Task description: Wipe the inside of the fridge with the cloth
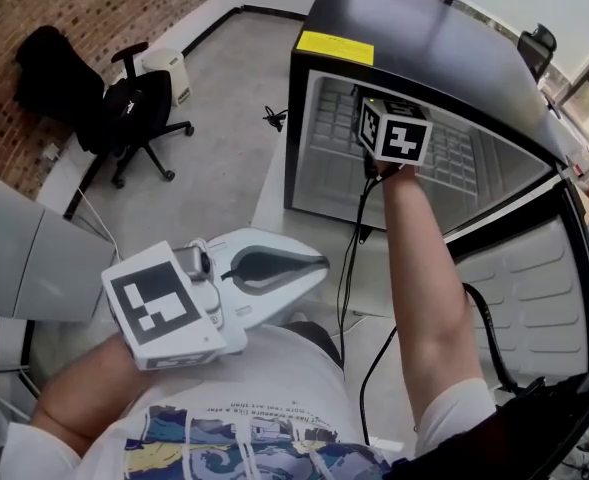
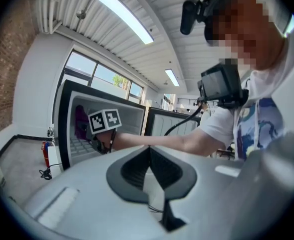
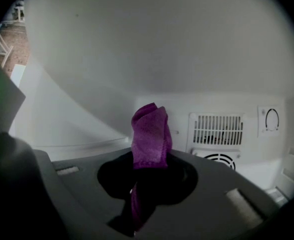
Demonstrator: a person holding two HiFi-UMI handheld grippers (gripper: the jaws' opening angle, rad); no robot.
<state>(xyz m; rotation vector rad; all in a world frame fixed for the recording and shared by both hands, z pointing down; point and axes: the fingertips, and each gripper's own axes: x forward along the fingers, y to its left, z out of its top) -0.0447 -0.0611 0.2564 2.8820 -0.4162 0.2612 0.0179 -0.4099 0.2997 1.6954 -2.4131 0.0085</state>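
A small black fridge (image 1: 414, 38) stands open, its door (image 1: 534, 288) swung out to the right. My right gripper (image 1: 394, 133) reaches inside it, and only its marker cube shows in the head view. In the right gripper view that gripper (image 3: 149, 160) is shut on a purple cloth (image 3: 149, 134), which sticks up between the jaws in front of the white back wall (image 3: 137, 59). The cloth (image 2: 80, 123) also shows in the left gripper view, inside the fridge (image 2: 62, 119). My left gripper (image 1: 309, 265) hangs low, away from the fridge, jaws closed on nothing (image 2: 149, 149).
A vent grille (image 3: 217, 130) and a dial (image 3: 271, 120) sit on the fridge's back wall. A black cable (image 1: 349, 268) runs down from my right gripper. An office chair (image 1: 139, 118) and a white bin (image 1: 169, 68) stand on the floor to the left.
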